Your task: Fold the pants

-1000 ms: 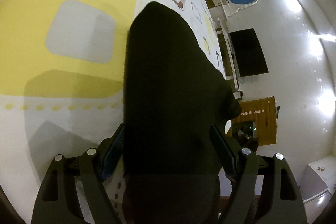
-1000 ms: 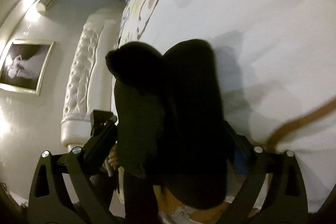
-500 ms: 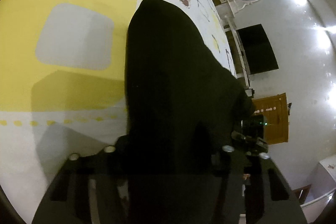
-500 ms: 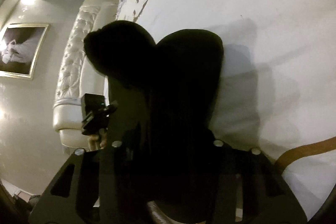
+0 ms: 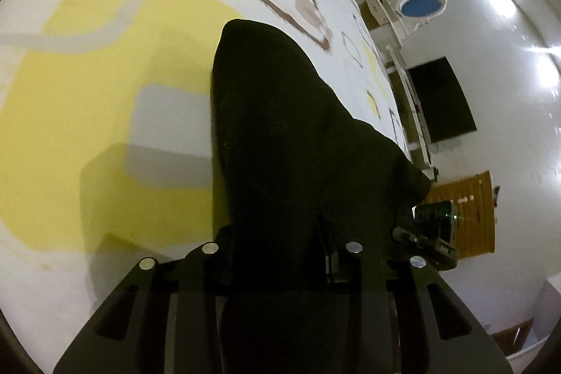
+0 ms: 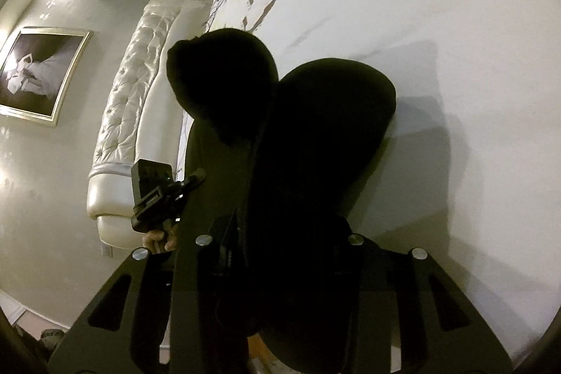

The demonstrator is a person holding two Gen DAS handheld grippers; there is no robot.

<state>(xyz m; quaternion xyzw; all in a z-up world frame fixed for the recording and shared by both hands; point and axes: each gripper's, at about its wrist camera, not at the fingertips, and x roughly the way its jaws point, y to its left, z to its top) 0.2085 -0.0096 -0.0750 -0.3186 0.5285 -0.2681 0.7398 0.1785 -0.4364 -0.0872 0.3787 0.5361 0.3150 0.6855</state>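
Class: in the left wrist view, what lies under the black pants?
Under the black pants lies the patterned bedsheet, its yellow patch showing beside them. The left gripper fingertips and the sheet directly beneath are covered.

Both cams sit right behind their fingers, looking forward along them, super close to the black pants (image 5: 280, 135). Left wrist view faces across the patterned bed (image 5: 87, 100) toward a wall-mounted TV (image 5: 441, 100); right wrist view faces the headboard (image 6: 122, 114). They share the pants and probably the same bedspread.
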